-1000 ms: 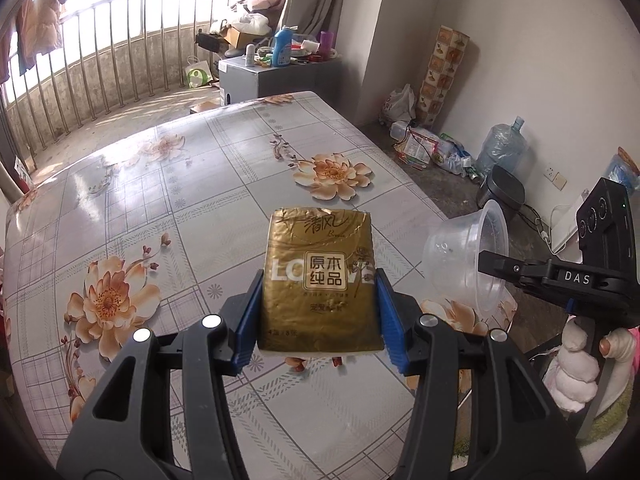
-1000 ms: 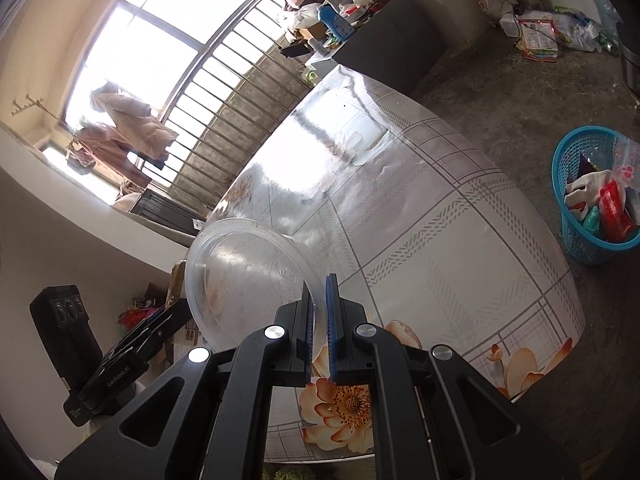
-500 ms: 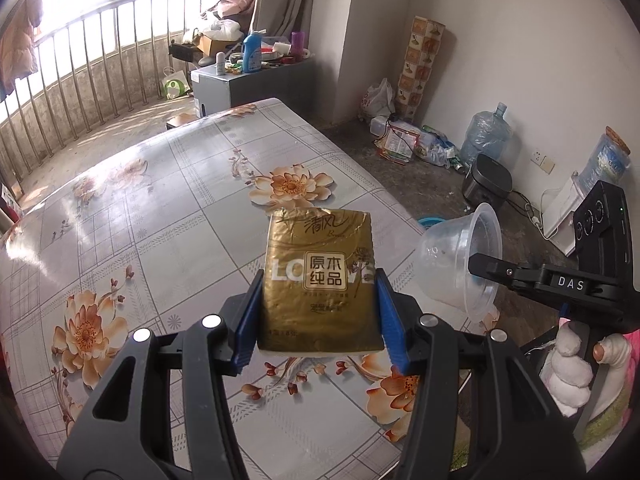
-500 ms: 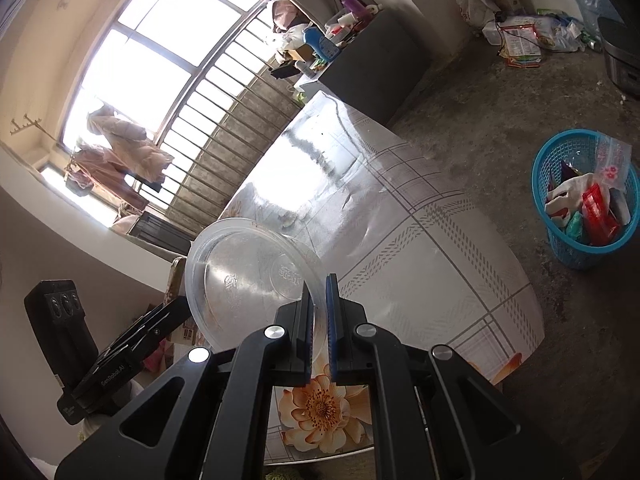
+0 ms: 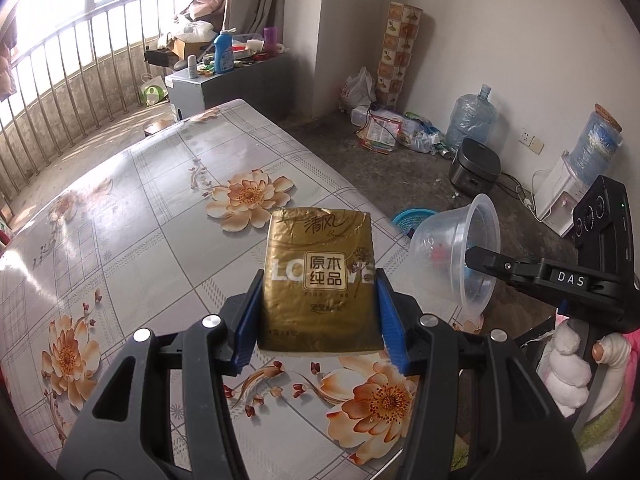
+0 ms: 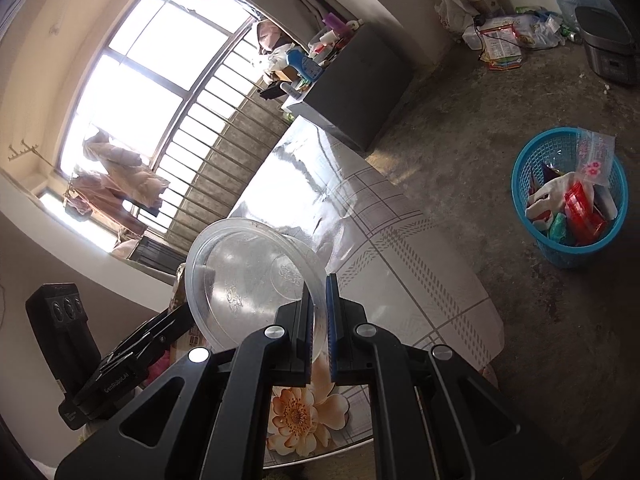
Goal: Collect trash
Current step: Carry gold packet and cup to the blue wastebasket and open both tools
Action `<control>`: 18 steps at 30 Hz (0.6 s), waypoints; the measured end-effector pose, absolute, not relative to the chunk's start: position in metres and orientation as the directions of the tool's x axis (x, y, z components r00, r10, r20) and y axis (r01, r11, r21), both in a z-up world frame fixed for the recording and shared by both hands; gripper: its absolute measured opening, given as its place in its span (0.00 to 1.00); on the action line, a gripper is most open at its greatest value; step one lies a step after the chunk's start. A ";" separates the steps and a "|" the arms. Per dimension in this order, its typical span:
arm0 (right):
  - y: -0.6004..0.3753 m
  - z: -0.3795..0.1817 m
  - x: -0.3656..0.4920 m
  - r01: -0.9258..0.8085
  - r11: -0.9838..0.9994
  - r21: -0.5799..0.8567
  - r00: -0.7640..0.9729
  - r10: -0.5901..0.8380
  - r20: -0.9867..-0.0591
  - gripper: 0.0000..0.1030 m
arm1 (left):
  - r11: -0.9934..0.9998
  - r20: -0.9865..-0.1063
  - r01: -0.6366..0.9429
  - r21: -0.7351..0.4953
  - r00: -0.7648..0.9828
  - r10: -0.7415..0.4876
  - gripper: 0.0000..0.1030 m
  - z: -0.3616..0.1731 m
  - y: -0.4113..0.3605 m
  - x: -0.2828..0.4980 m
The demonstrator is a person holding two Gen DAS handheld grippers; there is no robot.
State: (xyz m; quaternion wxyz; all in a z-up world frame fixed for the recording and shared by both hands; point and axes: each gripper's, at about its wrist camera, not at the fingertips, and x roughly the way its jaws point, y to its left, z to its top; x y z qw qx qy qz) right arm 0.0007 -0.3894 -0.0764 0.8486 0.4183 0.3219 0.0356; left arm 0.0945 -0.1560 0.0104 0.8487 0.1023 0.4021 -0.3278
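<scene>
The gold tissue pack (image 5: 320, 276) is hanging above the flowered table (image 5: 132, 208), with the left gripper (image 5: 318, 320) clamping its blue pads against the pack's two sides. Just right of the pack, past the table's edge, the clear plastic bowl (image 6: 256, 276) is tilting on its side, its rim pinched between the nearly closed jaws of the right gripper (image 6: 319, 320). The blue trash basket (image 6: 570, 196), already holding wrappers, is standing on the concrete floor beyond the table's far edge.
</scene>
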 end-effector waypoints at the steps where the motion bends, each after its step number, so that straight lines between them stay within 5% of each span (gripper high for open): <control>1: -0.392 -0.075 -0.002 0.209 0.646 0.734 0.799 0.320 -0.510 0.06 | 0.759 -0.749 0.645 -0.093 0.457 -0.480 0.48 0.012 -0.160 0.096; 8: -0.447 -0.062 -0.038 0.294 0.628 0.721 0.865 0.145 -0.480 0.06 | 0.689 -0.735 0.713 -0.131 0.396 -0.550 0.48 0.023 -0.214 0.110; 18: -0.552 -0.099 -0.104 0.615 0.449 0.649 0.776 -0.199 -0.598 0.06 | 0.507 -0.770 0.798 -0.326 0.086 -0.632 0.48 -0.007 -0.364 0.155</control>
